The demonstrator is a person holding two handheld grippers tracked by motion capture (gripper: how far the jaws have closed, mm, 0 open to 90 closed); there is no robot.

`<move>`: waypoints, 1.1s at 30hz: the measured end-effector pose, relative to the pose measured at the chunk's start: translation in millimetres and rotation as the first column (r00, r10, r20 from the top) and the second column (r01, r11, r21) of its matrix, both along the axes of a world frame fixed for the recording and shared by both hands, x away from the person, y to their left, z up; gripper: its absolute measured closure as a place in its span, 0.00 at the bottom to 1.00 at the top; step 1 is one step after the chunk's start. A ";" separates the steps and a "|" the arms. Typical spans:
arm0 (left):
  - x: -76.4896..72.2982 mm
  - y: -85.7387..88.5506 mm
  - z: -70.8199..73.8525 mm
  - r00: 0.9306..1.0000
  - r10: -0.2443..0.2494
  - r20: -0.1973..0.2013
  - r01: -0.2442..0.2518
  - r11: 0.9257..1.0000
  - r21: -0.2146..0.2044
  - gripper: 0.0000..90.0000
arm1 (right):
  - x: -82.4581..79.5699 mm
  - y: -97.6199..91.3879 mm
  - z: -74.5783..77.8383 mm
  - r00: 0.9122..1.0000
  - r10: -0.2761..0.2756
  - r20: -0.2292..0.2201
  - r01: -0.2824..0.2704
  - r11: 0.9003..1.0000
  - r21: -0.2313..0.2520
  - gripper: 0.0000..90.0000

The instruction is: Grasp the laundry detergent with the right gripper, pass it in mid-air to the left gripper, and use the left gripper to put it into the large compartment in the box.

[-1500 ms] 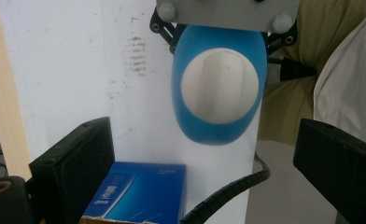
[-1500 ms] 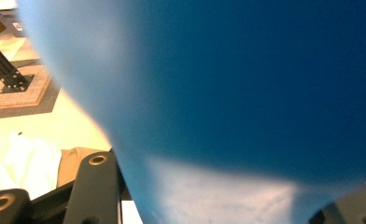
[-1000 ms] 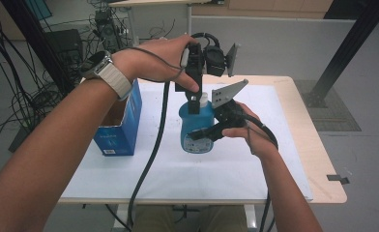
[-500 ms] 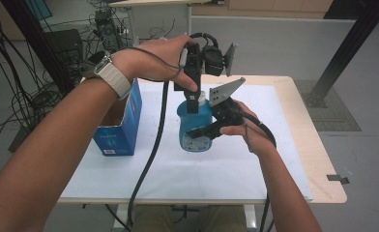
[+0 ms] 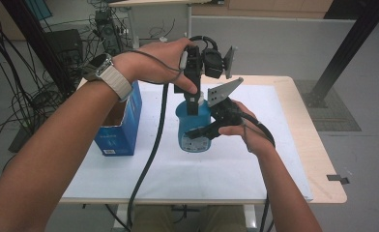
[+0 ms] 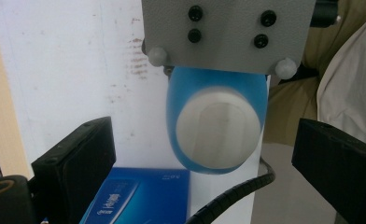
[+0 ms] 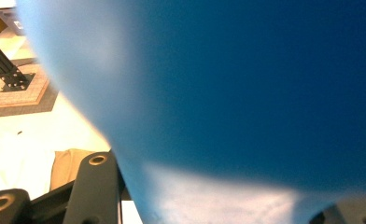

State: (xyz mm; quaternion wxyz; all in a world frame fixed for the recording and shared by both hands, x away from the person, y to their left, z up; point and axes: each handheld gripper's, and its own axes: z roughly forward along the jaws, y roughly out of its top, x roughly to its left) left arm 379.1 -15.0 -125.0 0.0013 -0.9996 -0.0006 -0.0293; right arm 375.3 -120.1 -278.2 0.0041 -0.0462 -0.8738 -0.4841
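**Blue bottle clamped by the right gripper, left gripper spread above its cap**

Blue bottle point(image 5: 195, 128) with a white cap sits over the white sheet point(image 5: 255, 159) covering the table point(image 5: 318, 159), about mid-table. Can't tell from the high view whether its base rests on the sheet or hangs just above it.

Right gripper point(image 5: 202, 133) comes in from the right side and grasps the bottle's body, jaws clenched across the lower half over the label. In the right gripper view the blue wall point(image 7: 228, 84) sits right against the camera, blurred, between that gripper's own black jaws. Grey three-cornered plate point(image 5: 224, 91) on top of it stands just beside the bottle's neck.

Left gripper point(image 5: 193, 102) points down from above, directly over the cap. In the left gripper view its two black jaws stand wide apart on either side of the white cap point(image 6: 217, 128), with clear gap on both sides; released, not touching. Right gripper's grey plate point(image 6: 228, 35) shows just beyond the cap in that view.

Blue carton point(image 5: 120, 130) stands on the sheet left of the bottle, apart from it, under the person's left forearm. Left gripper's cable point(image 5: 151, 154) hangs down between carton and bottle.
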 end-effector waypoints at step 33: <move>-0.1 3.6 1.1 1.000 0.012 0.000 -0.012 1.000 -0.015 0.08 | 0.1 0.6 2.2 1.000 0.001 0.005 -0.001 1.000 0.003 0.49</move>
